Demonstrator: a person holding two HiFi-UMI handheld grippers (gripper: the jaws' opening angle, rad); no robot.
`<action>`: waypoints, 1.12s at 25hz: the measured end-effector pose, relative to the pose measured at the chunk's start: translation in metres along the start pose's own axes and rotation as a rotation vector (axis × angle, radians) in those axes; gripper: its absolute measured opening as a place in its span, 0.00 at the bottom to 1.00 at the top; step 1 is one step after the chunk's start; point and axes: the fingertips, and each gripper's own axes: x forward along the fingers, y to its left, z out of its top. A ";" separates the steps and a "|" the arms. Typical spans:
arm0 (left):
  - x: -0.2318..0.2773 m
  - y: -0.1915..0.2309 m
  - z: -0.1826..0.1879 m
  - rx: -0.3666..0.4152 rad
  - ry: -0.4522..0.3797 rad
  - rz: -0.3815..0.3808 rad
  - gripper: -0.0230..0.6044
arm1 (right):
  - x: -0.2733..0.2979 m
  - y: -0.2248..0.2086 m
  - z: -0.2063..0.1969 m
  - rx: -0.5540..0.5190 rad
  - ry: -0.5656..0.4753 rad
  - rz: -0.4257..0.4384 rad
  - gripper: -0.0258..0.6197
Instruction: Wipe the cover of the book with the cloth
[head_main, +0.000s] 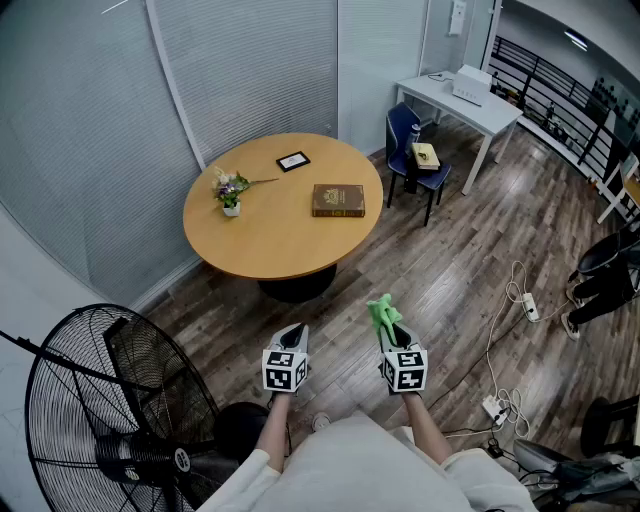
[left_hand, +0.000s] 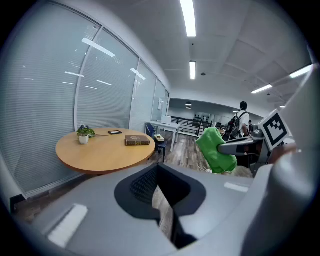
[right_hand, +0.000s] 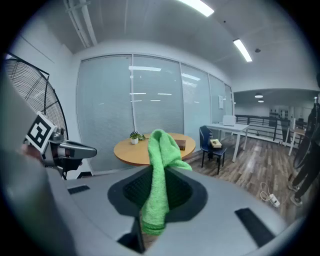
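Observation:
A brown book (head_main: 338, 200) lies flat on the right part of a round wooden table (head_main: 270, 245), well ahead of both grippers. My right gripper (head_main: 392, 330) is shut on a green cloth (head_main: 383, 312) that sticks up from its jaws. In the right gripper view the green cloth (right_hand: 160, 170) hangs between the jaws and partly hides the book (right_hand: 181, 144). My left gripper (head_main: 296, 330) is held beside it over the wooden floor, jaws shut with nothing in them. The left gripper view shows the book (left_hand: 137, 141) far off on the table (left_hand: 100, 152).
A small potted plant (head_main: 230, 192) and a black frame (head_main: 293, 161) also sit on the table. A standing fan (head_main: 110, 400) is at my lower left. A blue chair (head_main: 412, 150) and white desk (head_main: 465, 100) stand beyond. Cables and power strips (head_main: 515, 300) lie on the floor to the right.

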 end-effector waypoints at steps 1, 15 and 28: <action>0.001 0.002 0.001 -0.003 0.000 0.002 0.05 | 0.003 0.000 0.000 -0.001 0.002 0.003 0.15; 0.006 0.010 0.004 -0.007 0.004 0.024 0.05 | 0.016 0.000 0.006 -0.005 0.002 0.025 0.15; 0.011 -0.016 -0.001 0.006 0.007 0.031 0.05 | 0.003 -0.014 -0.008 0.011 0.005 0.062 0.15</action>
